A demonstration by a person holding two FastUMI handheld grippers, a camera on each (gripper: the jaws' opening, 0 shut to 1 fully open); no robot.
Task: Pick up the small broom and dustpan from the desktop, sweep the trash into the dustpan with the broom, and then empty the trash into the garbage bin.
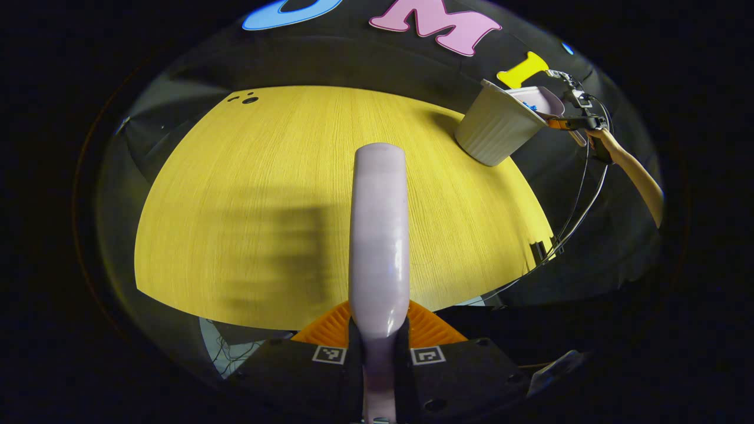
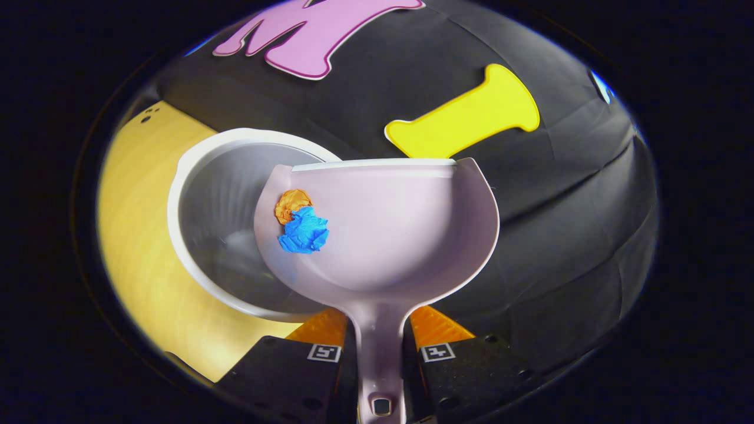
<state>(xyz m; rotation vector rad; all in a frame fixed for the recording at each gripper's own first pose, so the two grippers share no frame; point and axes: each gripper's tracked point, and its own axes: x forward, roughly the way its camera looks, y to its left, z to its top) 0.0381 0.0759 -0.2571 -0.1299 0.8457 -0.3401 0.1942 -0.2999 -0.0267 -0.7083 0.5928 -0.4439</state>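
Tilting over the rim of the white ribbed plastic garbage bin [image 2: 221, 229], a pale lilac plastic dustpan [image 2: 383, 229] is being held by its handle between the closed fingers of the right gripper [image 2: 382, 353], with a crumpled blue paper scrap [image 2: 304, 231] and a crumpled orange paper scrap [image 2: 291, 203] lying at its left side. The pale lilac handle of the small broom [image 1: 379, 235] is being clamped by the left gripper [image 1: 379, 344] above the yellow wood-grain desktop [image 1: 235, 176], well apart from the bin at the table's far right corner.
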